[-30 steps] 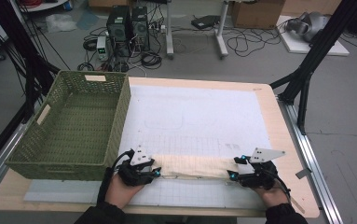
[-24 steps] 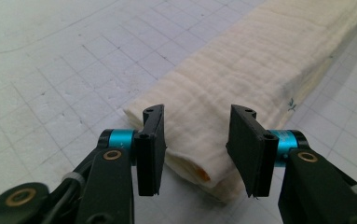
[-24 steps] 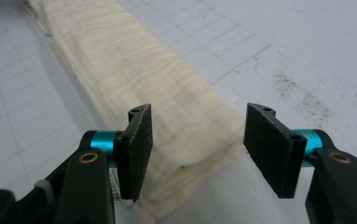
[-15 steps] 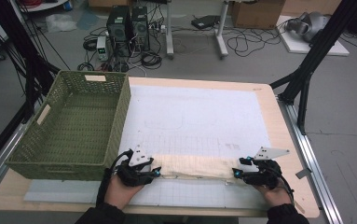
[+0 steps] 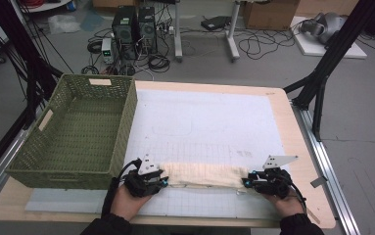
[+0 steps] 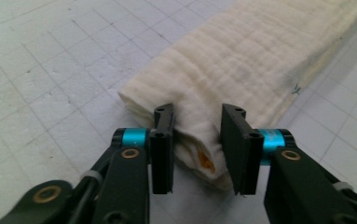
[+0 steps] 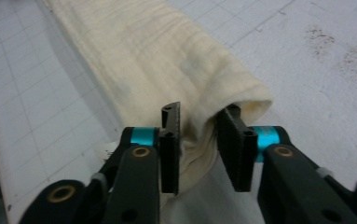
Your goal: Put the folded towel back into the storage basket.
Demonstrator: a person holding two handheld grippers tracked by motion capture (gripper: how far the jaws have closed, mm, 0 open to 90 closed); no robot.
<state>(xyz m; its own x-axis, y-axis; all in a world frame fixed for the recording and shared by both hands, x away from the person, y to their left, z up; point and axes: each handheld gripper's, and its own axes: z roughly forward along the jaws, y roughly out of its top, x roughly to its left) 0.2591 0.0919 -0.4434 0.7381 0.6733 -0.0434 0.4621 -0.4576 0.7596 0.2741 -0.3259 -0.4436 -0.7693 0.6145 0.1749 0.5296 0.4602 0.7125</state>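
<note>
Cloth (image 5: 202, 175) sits folded into a long band at the near edge of the white grid mat (image 5: 209, 122), just right of the green basket (image 5: 77, 132). Looks light, soft and floppy; it will likely sag mid-span, so hold the two ends. Left gripper (image 6: 197, 140): jaws part open around the left end's bunched fold, pinching some of it. Right gripper (image 7: 198, 140): same gap, clamped on the right end's folds.
</note>
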